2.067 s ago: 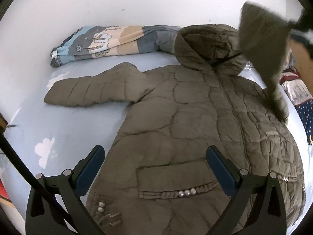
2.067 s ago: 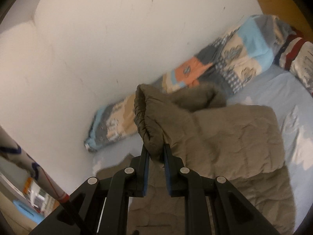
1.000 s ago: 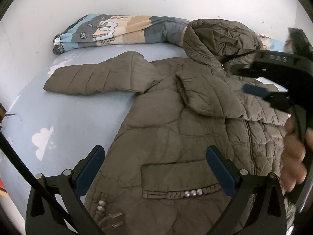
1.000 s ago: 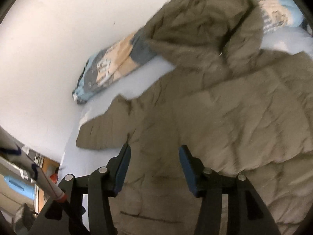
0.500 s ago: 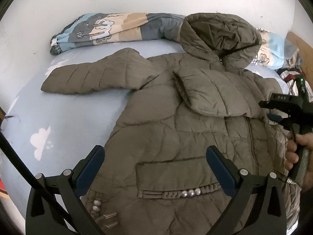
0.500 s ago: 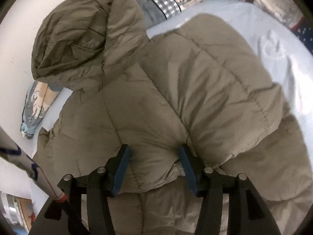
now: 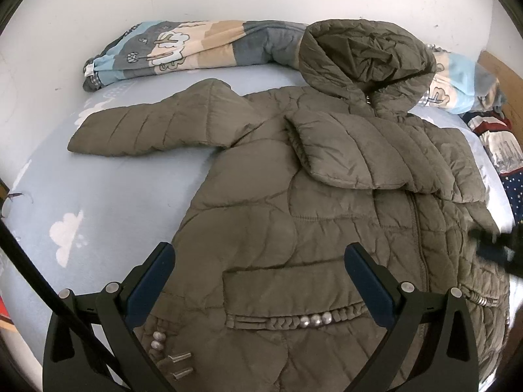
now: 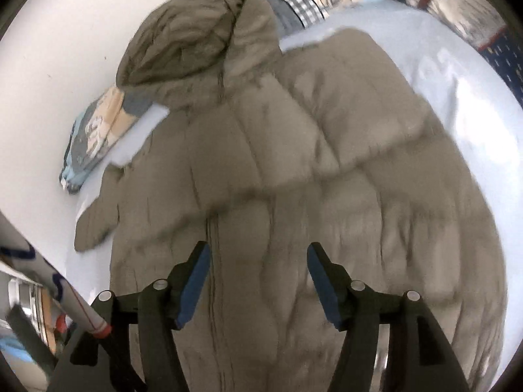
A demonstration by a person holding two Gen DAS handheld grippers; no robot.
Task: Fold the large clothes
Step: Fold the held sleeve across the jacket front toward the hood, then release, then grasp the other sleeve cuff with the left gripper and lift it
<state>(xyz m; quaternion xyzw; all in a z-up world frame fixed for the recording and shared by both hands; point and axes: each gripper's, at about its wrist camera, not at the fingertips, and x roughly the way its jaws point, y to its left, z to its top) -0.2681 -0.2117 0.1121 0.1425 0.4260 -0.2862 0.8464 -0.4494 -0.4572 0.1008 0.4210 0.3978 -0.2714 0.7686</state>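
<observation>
Left wrist view: both tools, left tool (image 7: 258,281) and right tool (image 8: 258,281), gape empty above the coat (image 7: 294,228), right jaws just widened; grab the far-left sleeve (image 7: 147,127) by its cuff.

I am looking over both wrist views and finding no text, label, brand, number or sign that I can read. The rolled quilt (image 7: 202,49) against the wall is showing only cartoon drawings, with no lettering I can make out. A small white tag at its end is too tiny to read. The blue scribbles on the white pole (image 8: 49,290) in the right wrist view are not forming any letters I can tell.
</observation>
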